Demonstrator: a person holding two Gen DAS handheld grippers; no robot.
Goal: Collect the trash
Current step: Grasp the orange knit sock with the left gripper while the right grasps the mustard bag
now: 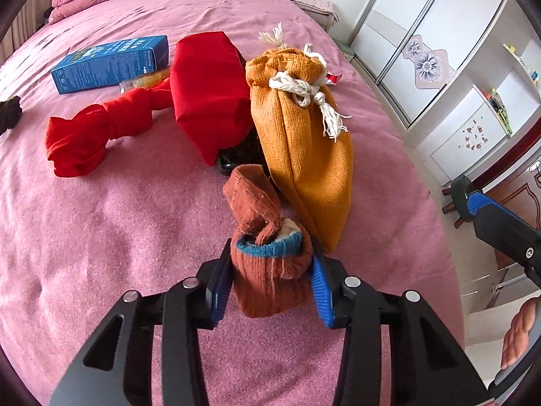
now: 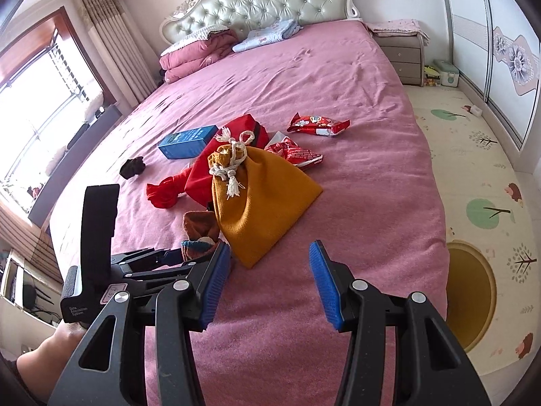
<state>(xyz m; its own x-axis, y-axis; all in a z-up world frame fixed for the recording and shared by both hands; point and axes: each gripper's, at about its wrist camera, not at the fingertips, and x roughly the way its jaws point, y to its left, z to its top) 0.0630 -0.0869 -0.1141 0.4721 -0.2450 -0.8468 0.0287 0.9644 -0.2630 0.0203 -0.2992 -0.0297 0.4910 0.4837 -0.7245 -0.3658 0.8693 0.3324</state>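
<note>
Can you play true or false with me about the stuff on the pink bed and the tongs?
1. The left tongs are squeezing the brown sock. True.
2. The right tongs are holding the orange bag. False: they are open and hold nothing.
3. The orange bag is tied with a white cord. True.
4. The blue box is standing upright on the floor. False: it lies flat on the pink bed.
5. Two red snack wrappers lie beyond the orange bag in the right wrist view. True.
</note>
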